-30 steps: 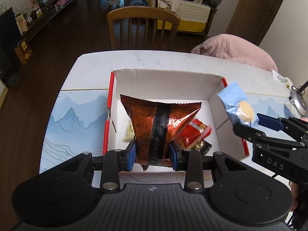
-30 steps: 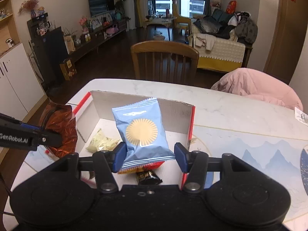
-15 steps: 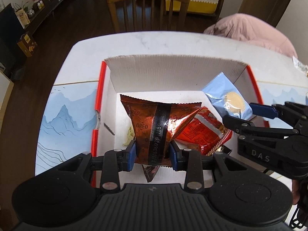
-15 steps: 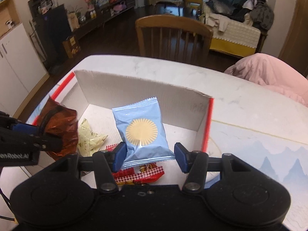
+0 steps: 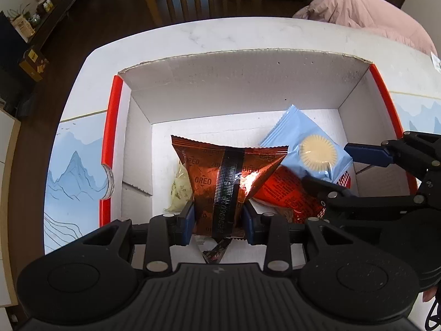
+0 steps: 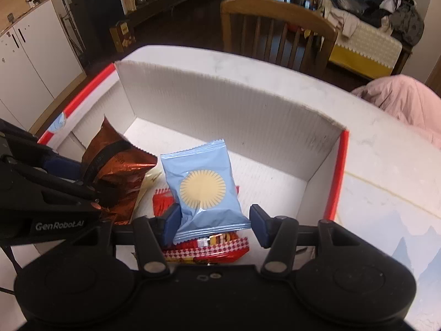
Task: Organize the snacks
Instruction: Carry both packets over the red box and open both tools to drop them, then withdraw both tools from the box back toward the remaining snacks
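Left wrist view, left gripper (image 5: 217,219) clamping Oreo pack (image 5: 224,178), right gripper (image 6: 213,222) pinching blue packet (image 6: 202,190)

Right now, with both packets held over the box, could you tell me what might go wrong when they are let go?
1. The Oreo packet in the left gripper and the blue packet in the right gripper hang close together, so the grippers may bump.
2. Both would likely land on the red packet, heaping up rather than lying tidy in the box.
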`<move>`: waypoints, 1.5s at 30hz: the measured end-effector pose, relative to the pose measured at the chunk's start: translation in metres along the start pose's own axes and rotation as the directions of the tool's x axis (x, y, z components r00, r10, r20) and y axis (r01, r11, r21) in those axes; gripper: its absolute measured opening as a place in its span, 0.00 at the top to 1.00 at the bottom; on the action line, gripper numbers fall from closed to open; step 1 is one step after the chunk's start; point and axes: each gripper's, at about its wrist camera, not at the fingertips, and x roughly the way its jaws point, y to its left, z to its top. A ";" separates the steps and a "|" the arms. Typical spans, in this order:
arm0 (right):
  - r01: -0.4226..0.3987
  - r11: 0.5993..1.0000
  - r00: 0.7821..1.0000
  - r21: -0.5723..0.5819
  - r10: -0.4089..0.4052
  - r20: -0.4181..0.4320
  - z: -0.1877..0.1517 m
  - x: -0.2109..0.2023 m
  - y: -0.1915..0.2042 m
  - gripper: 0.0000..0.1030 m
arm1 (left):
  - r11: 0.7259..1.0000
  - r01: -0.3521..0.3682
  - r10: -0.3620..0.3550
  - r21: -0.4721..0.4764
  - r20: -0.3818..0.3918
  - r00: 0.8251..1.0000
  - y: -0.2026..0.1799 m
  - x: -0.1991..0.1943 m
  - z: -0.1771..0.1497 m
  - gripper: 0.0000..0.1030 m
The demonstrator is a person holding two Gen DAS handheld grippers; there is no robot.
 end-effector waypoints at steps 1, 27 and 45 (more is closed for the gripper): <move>0.002 1.000 1.000 0.000 -0.002 -0.006 0.000 0.001 0.000 0.48 | 1.000 -0.001 0.001 0.001 -0.002 1.000 0.000 0.001 0.002 0.67; -0.046 0.999 0.998 0.001 0.046 0.031 -0.001 -0.020 -0.013 0.32 | 0.998 -0.010 0.013 -0.060 0.035 0.999 0.008 -0.016 -0.003 0.47; -0.043 0.998 0.987 0.045 0.036 0.160 -0.022 -0.104 0.018 0.22 | 0.996 0.078 -0.071 -0.030 0.205 0.976 0.024 -0.095 -0.055 0.46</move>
